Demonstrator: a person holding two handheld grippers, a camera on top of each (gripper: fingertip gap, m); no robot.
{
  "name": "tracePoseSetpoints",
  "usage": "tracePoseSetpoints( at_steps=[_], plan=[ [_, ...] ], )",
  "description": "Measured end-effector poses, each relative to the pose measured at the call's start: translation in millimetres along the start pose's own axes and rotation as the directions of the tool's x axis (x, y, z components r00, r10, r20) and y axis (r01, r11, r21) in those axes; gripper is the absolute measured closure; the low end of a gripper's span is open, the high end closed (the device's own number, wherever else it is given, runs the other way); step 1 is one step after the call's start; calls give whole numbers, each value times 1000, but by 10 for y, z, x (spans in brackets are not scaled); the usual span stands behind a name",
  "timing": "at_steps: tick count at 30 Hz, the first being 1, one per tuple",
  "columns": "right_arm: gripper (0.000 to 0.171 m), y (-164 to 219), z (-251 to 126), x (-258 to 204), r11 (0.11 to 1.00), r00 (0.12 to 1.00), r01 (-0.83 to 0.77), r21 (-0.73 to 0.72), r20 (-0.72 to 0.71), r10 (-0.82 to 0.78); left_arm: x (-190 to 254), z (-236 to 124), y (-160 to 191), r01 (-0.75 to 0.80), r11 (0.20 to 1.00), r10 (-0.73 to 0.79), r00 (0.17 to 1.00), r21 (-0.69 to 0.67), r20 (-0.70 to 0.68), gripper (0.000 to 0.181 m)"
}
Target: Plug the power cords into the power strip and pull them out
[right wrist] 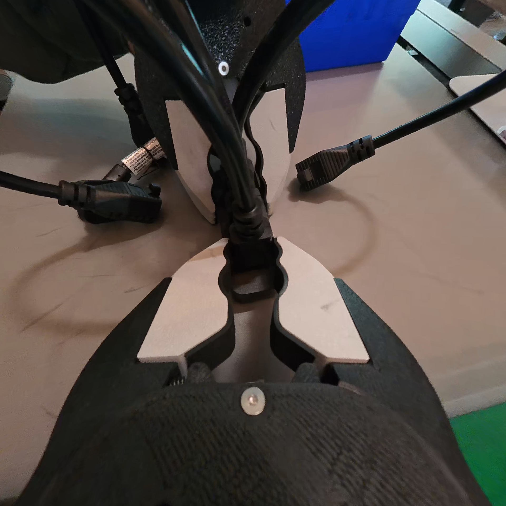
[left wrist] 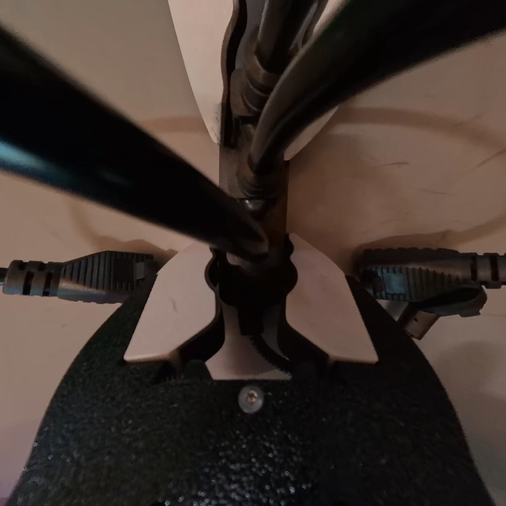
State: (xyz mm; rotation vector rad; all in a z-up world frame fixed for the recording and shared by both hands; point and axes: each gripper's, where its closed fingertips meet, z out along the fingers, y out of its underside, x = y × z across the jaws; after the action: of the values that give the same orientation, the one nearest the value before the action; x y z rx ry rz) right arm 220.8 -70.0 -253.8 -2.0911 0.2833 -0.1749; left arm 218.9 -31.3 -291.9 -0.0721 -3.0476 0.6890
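Note:
Both grippers point down at the tan table and meet tip to tip over a narrow black power strip (right wrist: 252, 290). My right gripper (right wrist: 252, 260) is shut on the strip's near end. A plug with a ribbed collar (right wrist: 246, 219) sits on the strip just past its fingertips. Its power cords (right wrist: 219, 115) rise between the fingers of my left gripper (right wrist: 241, 197), which is shut around the black plug body there. In the left wrist view my left gripper (left wrist: 252, 273) is shut on that black plug (left wrist: 246, 290). A blurred cord (left wrist: 109, 153) crosses in front.
Two loose black cord connectors lie flat on the table on either side: one (right wrist: 117, 197) (left wrist: 410, 273) and the other (right wrist: 328, 164) (left wrist: 95, 273). A tagged cable (right wrist: 142, 158) lies behind. A blue bin (right wrist: 356, 32) stands at the back.

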Motion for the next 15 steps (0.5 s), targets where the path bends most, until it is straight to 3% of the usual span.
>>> tracePoseSetpoints(
  at_steps=[15],
  plan=[
    [144, -17, 30, 16, 1000, 1000, -16, 2, -5, 16, -2, -3, 6, 28, 1000, -28, 999, 7, 15, 137]
  ],
)
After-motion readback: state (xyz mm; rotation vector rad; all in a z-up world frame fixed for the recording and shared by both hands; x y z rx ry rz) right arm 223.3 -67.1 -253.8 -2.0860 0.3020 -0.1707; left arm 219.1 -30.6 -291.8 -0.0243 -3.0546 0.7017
